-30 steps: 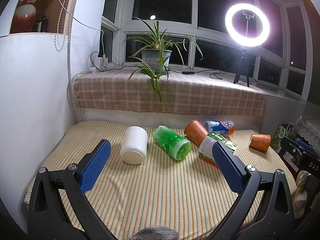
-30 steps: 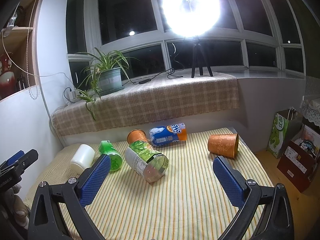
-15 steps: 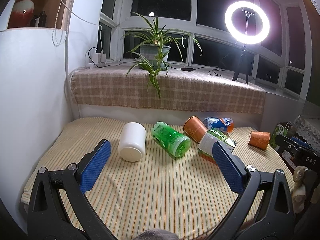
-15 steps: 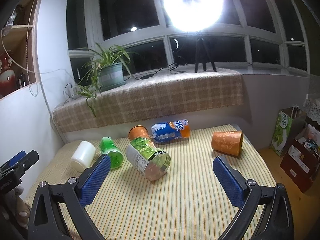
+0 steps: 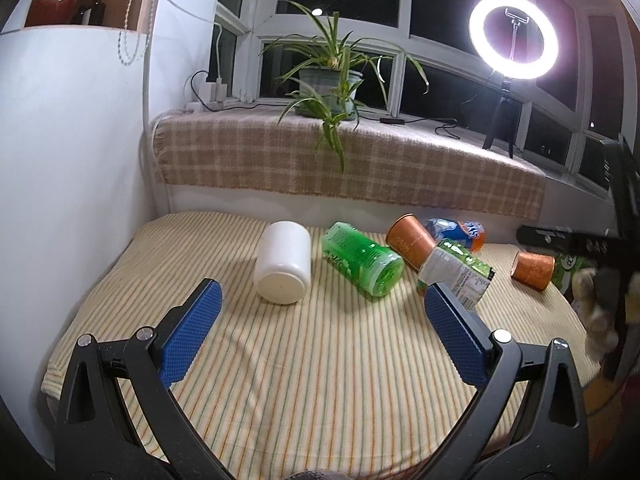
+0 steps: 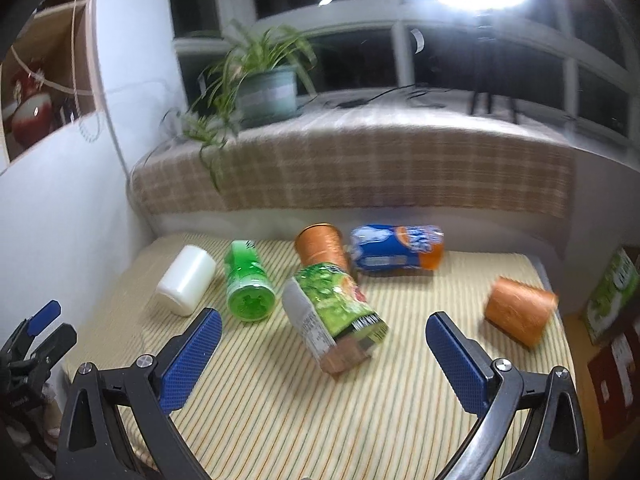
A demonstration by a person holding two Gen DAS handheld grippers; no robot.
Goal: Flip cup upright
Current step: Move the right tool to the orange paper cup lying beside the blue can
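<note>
Several cups lie on their sides on a striped mat [image 5: 320, 380]. In the left wrist view there is a white cup [image 5: 283, 268], a green cup [image 5: 362, 262], an orange cup [image 5: 410, 240], a green-labelled cup [image 5: 456, 270], a blue cup [image 5: 456, 232] and a second orange cup [image 5: 532, 269] at the far right. My left gripper [image 5: 322, 320] is open and empty, short of the white and green cups. My right gripper [image 6: 324, 344] is open and empty, above the mat in front of the green-labelled cup [image 6: 334, 316], with the far orange cup [image 6: 520, 314] to its right.
A white wall [image 5: 72, 160] borders the mat on the left. A ledge with a checked cloth [image 5: 340, 164] runs behind, holding a potted plant [image 5: 330, 88] and a ring light [image 5: 512, 36]. Bags and boxes [image 6: 612, 300] stand off the mat's right edge.
Both grippers have moved forward and lower over the mat, so the cups look larger. The right wrist view is blurred from motion. The cups have not moved.
</note>
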